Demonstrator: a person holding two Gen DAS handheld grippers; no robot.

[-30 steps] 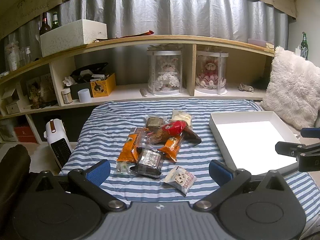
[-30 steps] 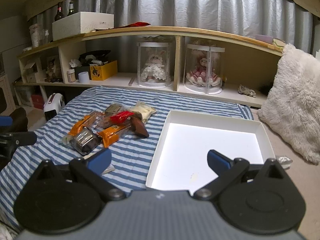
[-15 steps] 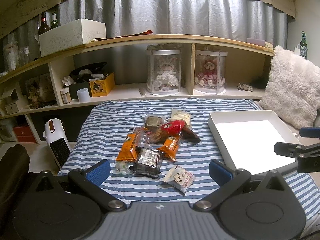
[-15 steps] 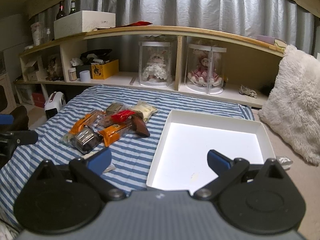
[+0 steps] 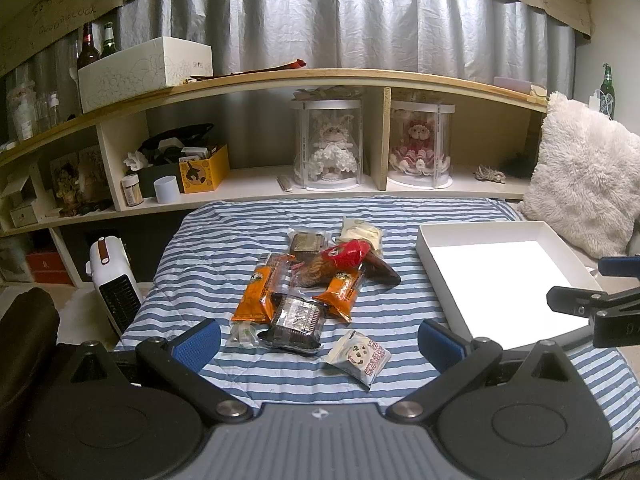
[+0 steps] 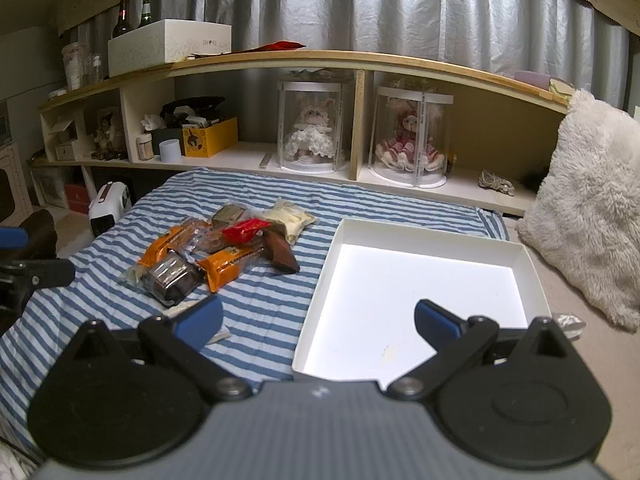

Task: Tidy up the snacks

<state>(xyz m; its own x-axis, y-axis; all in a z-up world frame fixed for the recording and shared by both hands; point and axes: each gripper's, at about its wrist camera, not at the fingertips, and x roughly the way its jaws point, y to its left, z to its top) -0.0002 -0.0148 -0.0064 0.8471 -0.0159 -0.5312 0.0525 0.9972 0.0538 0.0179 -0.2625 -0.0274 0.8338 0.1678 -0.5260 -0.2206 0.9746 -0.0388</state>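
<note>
A heap of wrapped snacks [image 5: 316, 276] lies mid-bed on the blue-striped blanket [image 5: 224, 236]: orange packs, a dark brownie pack [image 5: 298, 318], a red pack [image 5: 346, 252] and a cream pack [image 5: 360, 234]. One small white cartoon packet [image 5: 360, 356] sits apart, nearest my left gripper [image 5: 318, 340], which is open and empty just short of it. To the right stands an empty white tray [image 5: 430, 252]. My right gripper [image 6: 316, 320] is open and empty over the tray [image 6: 340, 240] near its left wall. The heap [image 6: 216, 252] lies to its left.
A wooden shelf [image 5: 360, 76] behind the bed holds two doll cases [image 5: 330, 148], a yellow box [image 5: 204, 168] and bottles. A fluffy white pillow [image 5: 584, 192] lies right of the tray. A small white heater [image 5: 114, 284] stands on the floor at left.
Both grippers have drifted very slightly; the views shifted a little. Nothing was taken hold of and the snacks lie as before.
</note>
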